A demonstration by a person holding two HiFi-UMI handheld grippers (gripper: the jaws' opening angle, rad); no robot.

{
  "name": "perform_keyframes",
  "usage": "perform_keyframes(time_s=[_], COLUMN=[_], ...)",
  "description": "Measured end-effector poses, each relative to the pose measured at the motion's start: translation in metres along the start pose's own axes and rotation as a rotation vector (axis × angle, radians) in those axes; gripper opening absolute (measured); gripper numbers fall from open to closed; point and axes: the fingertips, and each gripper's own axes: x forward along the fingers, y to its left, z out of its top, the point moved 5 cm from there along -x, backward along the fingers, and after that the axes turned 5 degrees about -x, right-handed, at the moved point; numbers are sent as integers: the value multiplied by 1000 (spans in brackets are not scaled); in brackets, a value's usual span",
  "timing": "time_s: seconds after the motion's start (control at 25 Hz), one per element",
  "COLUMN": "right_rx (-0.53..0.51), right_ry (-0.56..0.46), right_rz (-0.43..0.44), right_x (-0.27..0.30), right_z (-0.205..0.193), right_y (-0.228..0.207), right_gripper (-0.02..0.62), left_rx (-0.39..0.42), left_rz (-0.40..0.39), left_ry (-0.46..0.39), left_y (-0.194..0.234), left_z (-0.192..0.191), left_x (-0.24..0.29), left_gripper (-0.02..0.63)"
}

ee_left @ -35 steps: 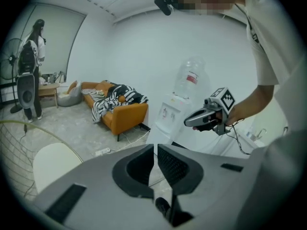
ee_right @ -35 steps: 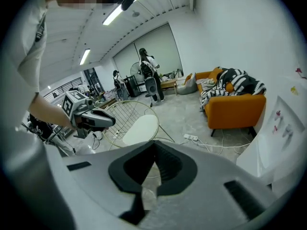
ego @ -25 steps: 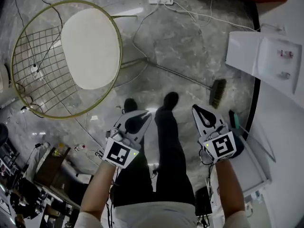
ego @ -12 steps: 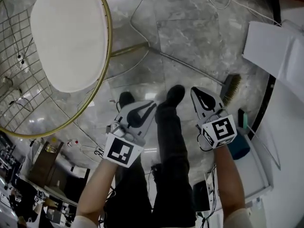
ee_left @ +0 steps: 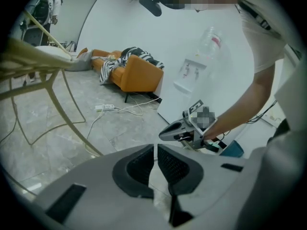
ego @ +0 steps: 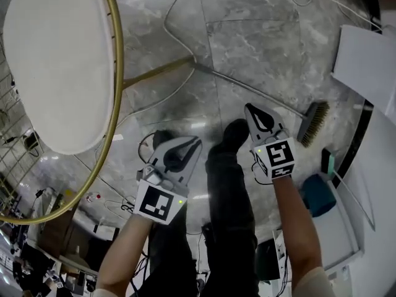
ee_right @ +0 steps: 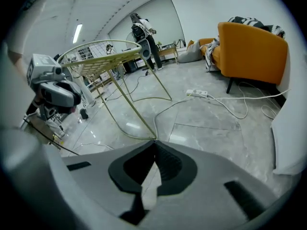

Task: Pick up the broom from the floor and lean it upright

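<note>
The broom lies flat on the grey marble floor, its thin metal handle point(ego: 247, 86) running from the chair's leg down to the bristle head point(ego: 313, 124) at the right. My right gripper point(ego: 249, 107) hovers just short of the handle, left of the bristles, shut and empty; its pads meet in the right gripper view point(ee_right: 154, 142). My left gripper point(ego: 198, 142) hangs lower left, beside the person's shoes, also shut with nothing in it point(ee_left: 156, 146). The broom is hidden in both gripper views.
A gold wire chair with a white round seat point(ego: 55, 60) fills the left. Cables point(ego: 176, 17) trail over the floor. A white panel point(ego: 368, 60) and a teal object point(ego: 318, 193) stand at the right. An orange armchair point(ee_right: 252, 47) sits farther off.
Both grippers have sunk toward the floor, and the head has dropped with them. The right gripper has come close to the broom's handle. Both stay shut.
</note>
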Motion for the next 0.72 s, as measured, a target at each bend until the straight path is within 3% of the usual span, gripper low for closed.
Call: perform_keyframes(time_s=[0.44,0.72], right_rx=[-79,-265], right_ry=[71,186], right_rz=[-49,-9], right_x=[91,141], right_z=[-81,-128], right_y=[-27,-35], right_gripper=[56,95], left_rx=[39,77], left_rz=[-45,-103], left_ry=[19,47], left_y=[32,44], left_z=[-43,-74], left_x=[50,77], left_gripper=[25,25])
